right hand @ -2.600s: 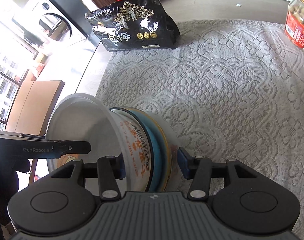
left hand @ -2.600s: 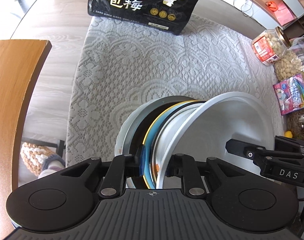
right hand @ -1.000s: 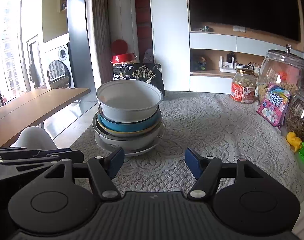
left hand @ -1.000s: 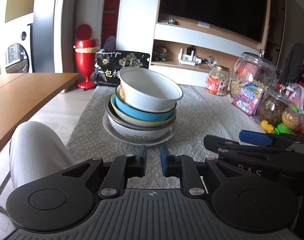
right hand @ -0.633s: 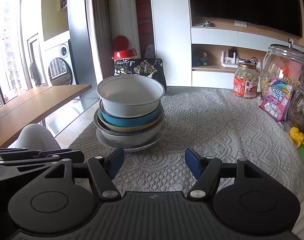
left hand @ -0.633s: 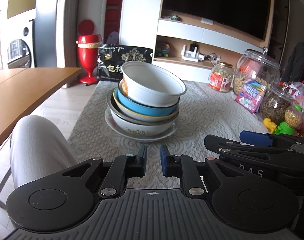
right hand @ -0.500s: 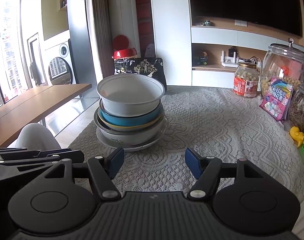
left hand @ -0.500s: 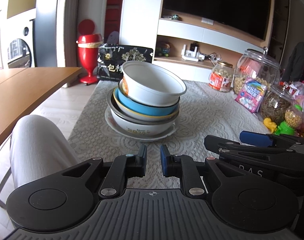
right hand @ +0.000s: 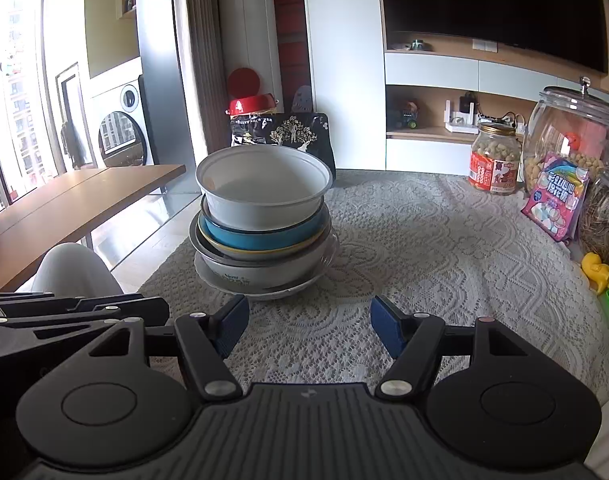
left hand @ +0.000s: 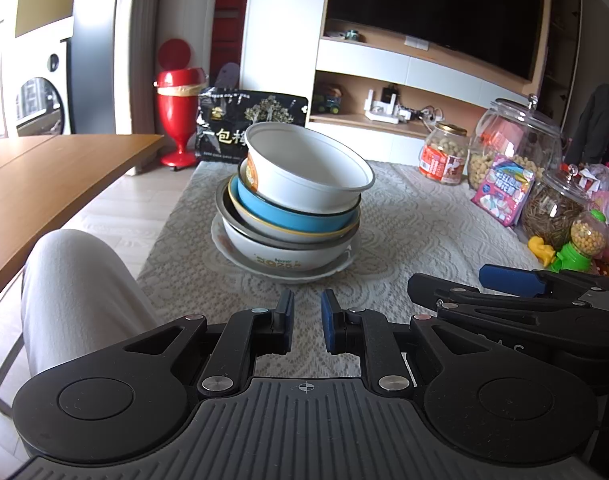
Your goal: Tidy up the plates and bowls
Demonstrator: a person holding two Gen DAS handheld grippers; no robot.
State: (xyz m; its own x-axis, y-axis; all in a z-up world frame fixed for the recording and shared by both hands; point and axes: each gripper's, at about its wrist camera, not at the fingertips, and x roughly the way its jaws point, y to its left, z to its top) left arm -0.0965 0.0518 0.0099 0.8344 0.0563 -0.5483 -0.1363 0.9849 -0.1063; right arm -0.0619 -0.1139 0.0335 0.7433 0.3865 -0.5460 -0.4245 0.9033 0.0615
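A stack of dishes stands on the lace tablecloth (right hand: 444, 264). From the bottom it holds a white plate (left hand: 346, 265), a white printed bowl (left hand: 280, 258), a grey metal bowl, a blue bowl (left hand: 292, 218) with a yellow rim, and a tilted white paper bowl (left hand: 304, 168) on top. My left gripper (left hand: 307, 316) is shut with nothing in it, a short way in front of the stack. My right gripper (right hand: 309, 320) is open and empty, level with the left one and equally clear of the white paper bowl (right hand: 260, 196).
A black snack bag (left hand: 240, 128) stands behind the stack. Glass jars (right hand: 572, 132), a pink packet (right hand: 552, 200) and a yellow duck toy (right hand: 594, 266) line the right edge. At the left are a wooden table (left hand: 44, 184) and a person's knee (left hand: 76, 292).
Earlier both grippers were at the dishes, the left shut on bowl rims. Both have since drawn back and the stack stands alone. Over the last half second nothing moves.
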